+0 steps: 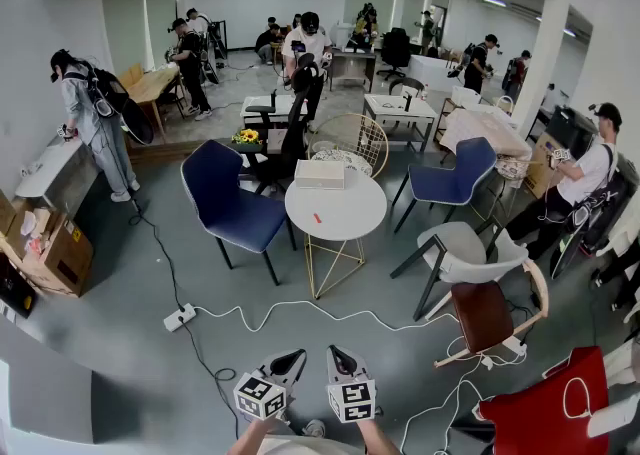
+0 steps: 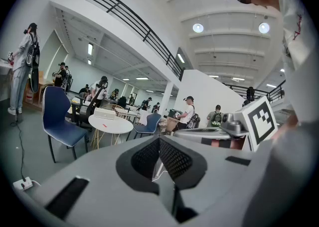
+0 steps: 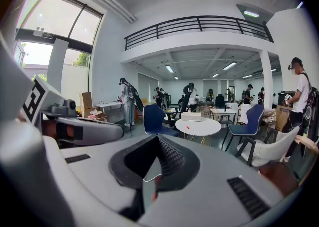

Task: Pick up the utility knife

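While the right tool [image 1: 334,351] hovers, the utility knife [image 1: 317,217] lies far ahead

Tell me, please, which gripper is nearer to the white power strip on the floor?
Left. In the head view, the left gripper is to the right of the power strip and closer to the person. The right gripper is farther right still, beyond the left one.

No readable text, no labels or brands, no numbers or signs in any view
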`<state>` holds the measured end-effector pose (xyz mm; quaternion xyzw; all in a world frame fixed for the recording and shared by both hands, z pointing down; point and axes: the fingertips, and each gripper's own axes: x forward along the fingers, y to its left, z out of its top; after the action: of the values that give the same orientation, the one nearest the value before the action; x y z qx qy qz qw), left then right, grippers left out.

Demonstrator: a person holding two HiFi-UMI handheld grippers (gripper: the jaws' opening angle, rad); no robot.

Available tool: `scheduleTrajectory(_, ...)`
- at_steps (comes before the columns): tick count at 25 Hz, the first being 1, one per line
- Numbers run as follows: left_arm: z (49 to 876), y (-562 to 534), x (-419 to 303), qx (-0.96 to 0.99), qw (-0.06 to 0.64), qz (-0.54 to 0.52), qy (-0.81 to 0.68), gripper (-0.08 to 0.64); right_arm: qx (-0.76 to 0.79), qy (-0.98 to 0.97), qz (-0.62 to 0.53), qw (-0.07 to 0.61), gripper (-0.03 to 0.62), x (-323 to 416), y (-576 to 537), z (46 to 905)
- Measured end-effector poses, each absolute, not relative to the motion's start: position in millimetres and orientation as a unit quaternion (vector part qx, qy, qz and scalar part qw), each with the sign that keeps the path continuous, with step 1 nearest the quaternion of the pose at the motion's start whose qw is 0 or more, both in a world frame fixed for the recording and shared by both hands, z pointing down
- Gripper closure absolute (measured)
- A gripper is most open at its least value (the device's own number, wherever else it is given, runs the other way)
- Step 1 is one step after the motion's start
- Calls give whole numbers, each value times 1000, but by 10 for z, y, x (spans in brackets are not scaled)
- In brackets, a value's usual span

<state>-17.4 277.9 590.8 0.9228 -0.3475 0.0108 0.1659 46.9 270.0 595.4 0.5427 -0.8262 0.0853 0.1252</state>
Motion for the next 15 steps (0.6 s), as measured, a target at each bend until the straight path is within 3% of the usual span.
scheduleTrajectory(15, 5902, 2886, -136, 921, 162, 8, -353, 548, 534, -835, 79, 110, 577, 497, 2804, 5885)
